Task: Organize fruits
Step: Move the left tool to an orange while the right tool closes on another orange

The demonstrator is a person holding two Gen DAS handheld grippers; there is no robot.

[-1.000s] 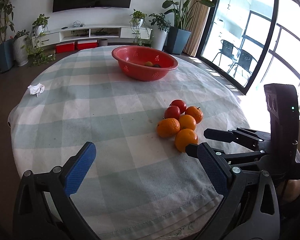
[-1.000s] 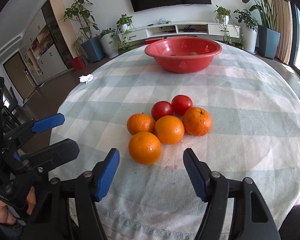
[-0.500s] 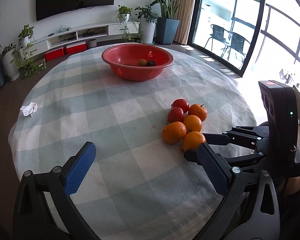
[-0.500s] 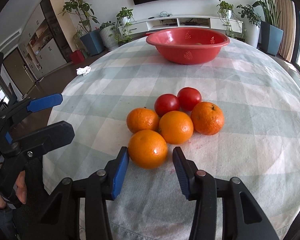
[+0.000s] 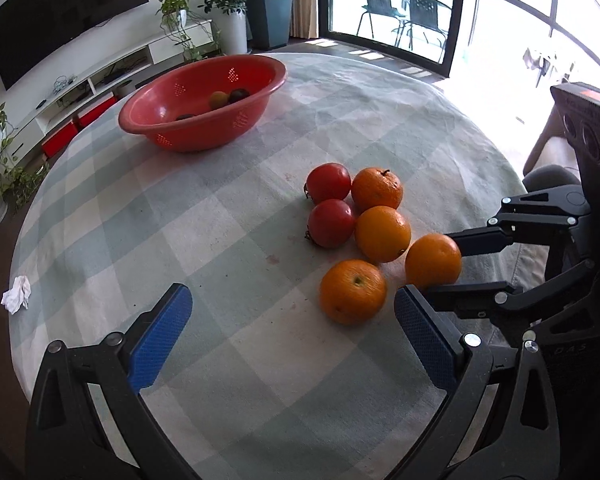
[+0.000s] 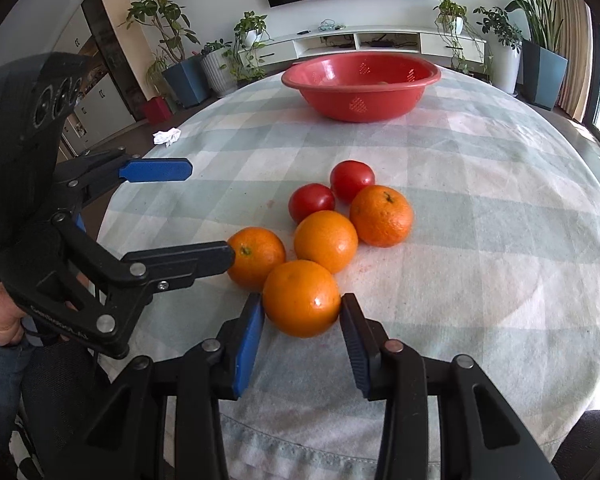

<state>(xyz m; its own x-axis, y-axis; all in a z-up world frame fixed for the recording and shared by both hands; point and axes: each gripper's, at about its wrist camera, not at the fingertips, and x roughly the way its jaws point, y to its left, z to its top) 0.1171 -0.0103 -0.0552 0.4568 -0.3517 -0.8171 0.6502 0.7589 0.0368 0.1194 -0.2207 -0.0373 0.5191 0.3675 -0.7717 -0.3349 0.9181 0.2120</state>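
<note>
Several oranges and two red tomatoes (image 6: 312, 202) lie clustered on the checked tablecloth (image 6: 480, 208). My right gripper (image 6: 302, 316) is shut on the nearest orange (image 6: 302, 298), which rests on the cloth; the same orange shows in the left wrist view (image 5: 433, 261) between the right gripper's black fingers. My left gripper (image 5: 292, 336) is open and empty, with its right finger just beside another orange (image 5: 353, 291). A red bowl (image 6: 360, 86) with a few fruits inside (image 5: 219, 99) stands at the far side of the table.
A crumpled white tissue (image 6: 167, 136) lies near the table's left edge. Plants, a TV unit and a glass door surround the round table. The cloth's front edge (image 6: 340, 436) is close below my right gripper.
My right gripper has moved forward and closed from open onto the nearest orange. My left gripper has moved in toward the fruit cluster, staying open.
</note>
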